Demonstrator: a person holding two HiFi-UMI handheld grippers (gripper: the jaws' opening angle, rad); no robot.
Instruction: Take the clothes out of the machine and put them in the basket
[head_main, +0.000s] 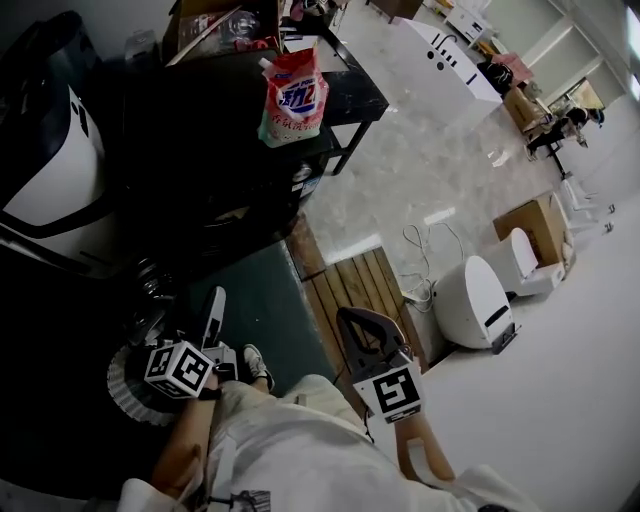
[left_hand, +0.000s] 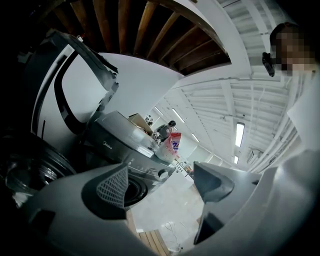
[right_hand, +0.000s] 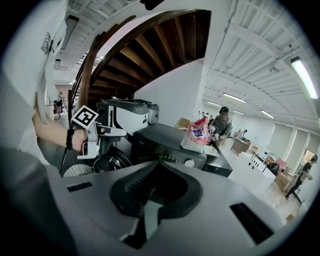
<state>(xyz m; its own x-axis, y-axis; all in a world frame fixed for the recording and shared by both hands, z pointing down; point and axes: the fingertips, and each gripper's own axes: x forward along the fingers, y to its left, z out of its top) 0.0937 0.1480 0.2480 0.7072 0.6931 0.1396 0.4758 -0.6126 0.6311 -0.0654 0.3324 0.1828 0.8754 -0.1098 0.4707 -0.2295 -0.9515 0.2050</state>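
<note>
While the washing machine drum sits lost in shadow, the left gripper jaws stand spread and empty, the right gripper jaws pressed together.

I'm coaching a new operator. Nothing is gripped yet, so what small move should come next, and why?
Probably ease the left gripper toward the round front of the machine. Its jaws are apart and empty and it is nearest the machine, while the right gripper is shut and empty.
</note>
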